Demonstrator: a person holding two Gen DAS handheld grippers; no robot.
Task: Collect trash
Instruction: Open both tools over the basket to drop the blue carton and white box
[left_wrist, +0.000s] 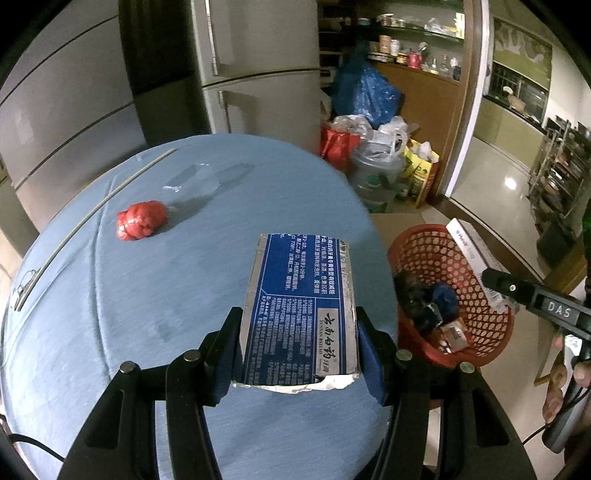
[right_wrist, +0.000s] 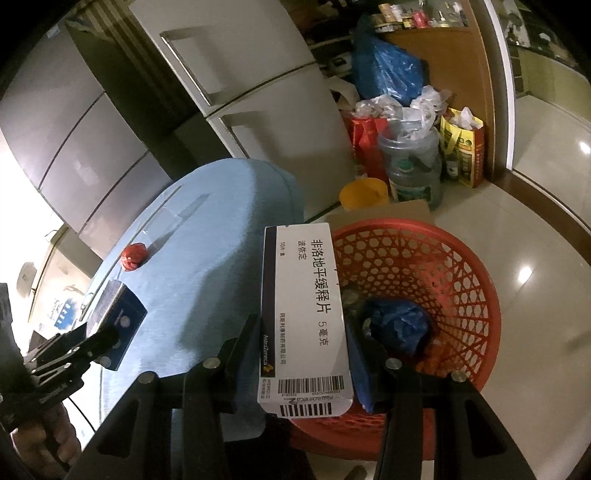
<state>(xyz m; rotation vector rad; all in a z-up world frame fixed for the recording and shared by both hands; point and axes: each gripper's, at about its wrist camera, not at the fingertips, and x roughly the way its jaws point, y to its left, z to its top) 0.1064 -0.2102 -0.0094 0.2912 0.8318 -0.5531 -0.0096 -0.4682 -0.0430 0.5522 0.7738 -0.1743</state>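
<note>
While the left gripper (left_wrist: 297, 347) hangs over the blue table (left_wrist: 147, 295), its two pads press on the sides of a blue box (left_wrist: 299, 306), so it is closed on this box. The blue box has white print and a torn silver edge at its near end. It is held above the table, near the table edge that faces the red basket (left_wrist: 476, 332).

The right gripper (right_wrist: 303, 354) is closed on a white box (right_wrist: 303, 314), which has black letters and barcodes. In the right wrist view this white box is over the near rim of the basket (right_wrist: 443, 258), between the table (right_wrist: 207, 236) and the basket's middle. In the left wrist view the same white box (left_wrist: 474, 251) stands above the far side of the basket, with the right gripper (left_wrist: 495, 280) on it.

The basket stands on the floor, just beside the table. Inside it lie a blue bag (right_wrist: 399, 325) and some small items that I cannot tell exactly.

A red crumpled ball (left_wrist: 142, 220) lies on the table, well apart from the basket, on the far left side. A thin rod (left_wrist: 92, 221) lies along the table edge beyond the ball.
</note>
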